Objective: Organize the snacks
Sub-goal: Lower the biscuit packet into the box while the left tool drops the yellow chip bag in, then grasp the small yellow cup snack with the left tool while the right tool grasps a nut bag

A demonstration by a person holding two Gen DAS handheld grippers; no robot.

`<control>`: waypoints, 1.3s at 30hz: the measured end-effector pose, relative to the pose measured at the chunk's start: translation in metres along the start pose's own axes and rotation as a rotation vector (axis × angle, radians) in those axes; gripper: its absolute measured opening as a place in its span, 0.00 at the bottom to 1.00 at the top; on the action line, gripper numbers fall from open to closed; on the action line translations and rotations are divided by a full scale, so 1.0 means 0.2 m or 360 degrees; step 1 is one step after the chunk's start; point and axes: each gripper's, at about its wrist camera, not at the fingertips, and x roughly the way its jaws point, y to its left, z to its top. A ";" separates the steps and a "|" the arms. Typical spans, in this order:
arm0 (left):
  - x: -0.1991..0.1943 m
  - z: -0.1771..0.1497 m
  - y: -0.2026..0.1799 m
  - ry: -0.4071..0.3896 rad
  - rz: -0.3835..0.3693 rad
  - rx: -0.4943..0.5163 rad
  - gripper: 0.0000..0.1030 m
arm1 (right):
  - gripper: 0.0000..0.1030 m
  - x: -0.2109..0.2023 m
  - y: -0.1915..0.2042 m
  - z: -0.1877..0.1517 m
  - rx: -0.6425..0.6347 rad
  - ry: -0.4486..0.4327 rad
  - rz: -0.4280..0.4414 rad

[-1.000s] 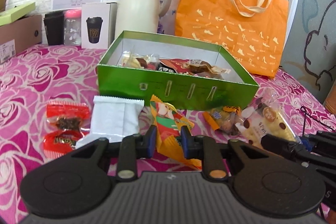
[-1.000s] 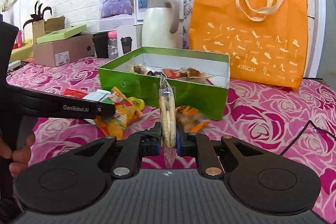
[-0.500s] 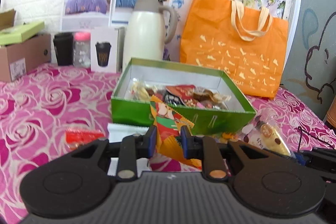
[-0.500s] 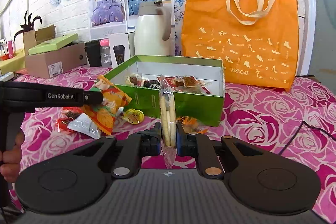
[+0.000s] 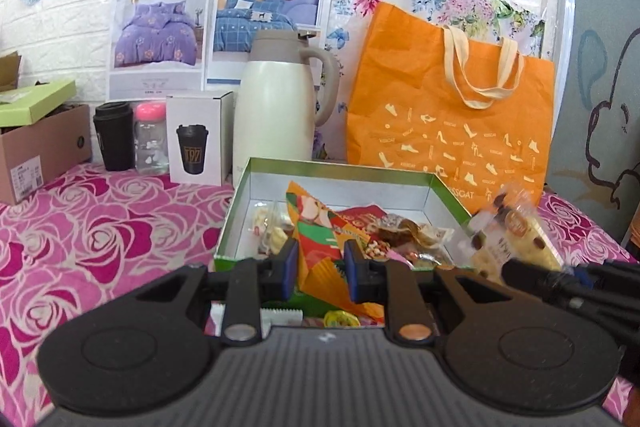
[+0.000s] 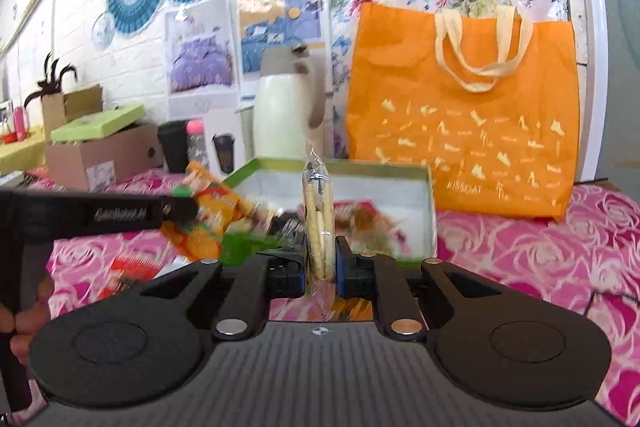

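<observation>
Left view: left claw (image 5: 320,269) clenched on the orange snack bag (image 5: 324,251), bag standing up between the jaws, green box (image 5: 340,171) just ahead and below. Light, crinkly foil, probably slippery; grip the flat body.

Right view: right claw (image 6: 322,267) pinching the clear cookie pack (image 6: 318,223) edge-on, box ahead. Cookies brittle, so squeeze lightly.

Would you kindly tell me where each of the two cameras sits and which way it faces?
Left wrist: on the left tongs, facing the green box; its tongs clamp an orange snack packet, and the right tongs enter at right.
Right wrist: on the right tongs, facing the same box; they clamp a clear biscuit pack. The left tongs and a hand show at left.
Shared: box, orange bag, white jug.
</observation>
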 end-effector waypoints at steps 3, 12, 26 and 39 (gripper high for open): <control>0.09 0.05 0.03 -0.0031 -0.0011 -0.0007 0.19 | 0.23 0.08 -0.06 0.07 0.0004 -0.0042 -0.0020; 0.39 0.10 0.03 -0.0030 -0.0038 0.0088 0.19 | 0.24 0.38 -0.17 0.09 0.0015 0.0011 -0.0085; 0.39 0.07 0.06 -0.0146 0.0071 0.0234 0.48 | 1.00 0.35 -0.29 0.08 0.0233 -0.0086 -0.0057; 0.05 -0.15 -0.05 -0.0045 -0.0068 0.0256 0.56 | 1.00 0.01 -0.15 -0.12 0.0116 0.0052 -0.0137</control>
